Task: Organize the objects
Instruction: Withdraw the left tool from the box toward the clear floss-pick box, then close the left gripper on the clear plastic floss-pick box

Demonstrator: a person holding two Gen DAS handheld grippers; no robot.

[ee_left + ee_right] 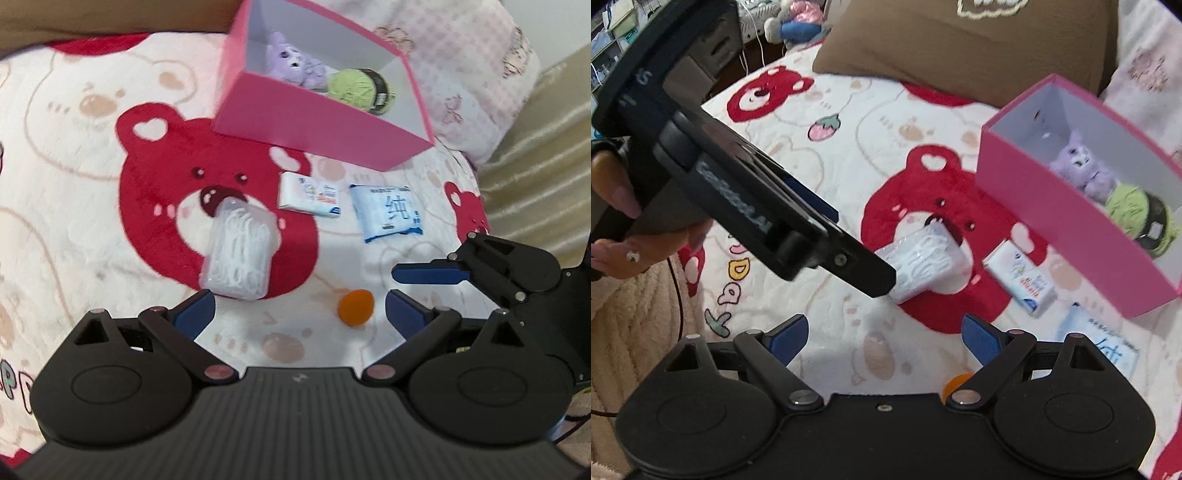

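Observation:
A pink box (317, 122) (1052, 225) stands on a bear-print blanket and holds a purple plush toy (293, 61) (1084, 166) and a green yarn ball (352, 86) (1130, 206). In front of it lie a clear pack of white floss picks (238, 254) (923, 258), a small white tissue pack (310, 194) (1021, 277), a blue-white wipes pack (388, 212) (1104, 343) and an orange ball (356, 307) (955, 382). My left gripper (300, 314) is open and empty, just short of the floss picks and ball. My right gripper (882, 338) is open and empty; it shows in the left wrist view (410, 291) right of the ball.
The blanket (74, 221) covers a bed. A brown pillow (960, 40) and a pink patterned pillow (461, 74) lie behind the box. The left gripper's body (738, 195) and the hand holding it cross the right wrist view's left side. Shelves and a plush toy (798, 18) stand beyond.

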